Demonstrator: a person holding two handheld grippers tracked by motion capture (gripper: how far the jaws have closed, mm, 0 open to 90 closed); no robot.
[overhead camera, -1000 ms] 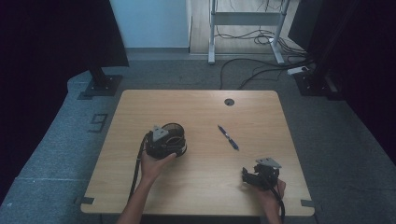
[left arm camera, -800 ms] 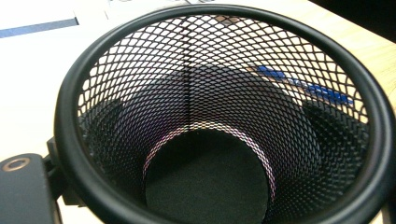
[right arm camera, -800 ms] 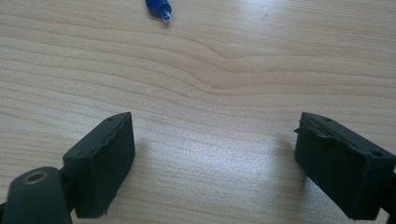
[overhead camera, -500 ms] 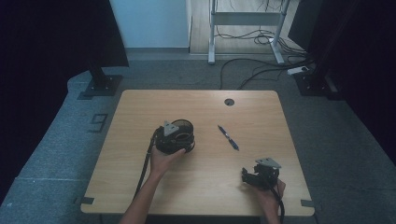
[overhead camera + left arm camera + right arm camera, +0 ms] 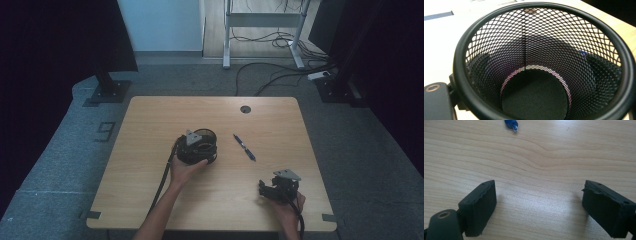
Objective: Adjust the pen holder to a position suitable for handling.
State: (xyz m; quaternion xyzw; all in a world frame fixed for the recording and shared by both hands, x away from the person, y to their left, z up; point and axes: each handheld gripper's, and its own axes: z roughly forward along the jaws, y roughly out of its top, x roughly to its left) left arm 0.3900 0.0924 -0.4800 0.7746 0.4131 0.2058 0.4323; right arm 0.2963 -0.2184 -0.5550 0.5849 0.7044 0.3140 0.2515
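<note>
Black round wire-mesh pen cup (image 5: 199, 146), clamped on its rim by the left gripper (image 5: 192, 145) near table centre, could tip the blue pen (image 5: 244, 147) at its three o'clock away, while the right gripper (image 5: 539, 205) rests gaping at five o'clock.

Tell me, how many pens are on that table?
1. A blue pen lies on the wooden table, right of the black mesh cup. The cup's inside looks empty; none seem hidden.
</note>
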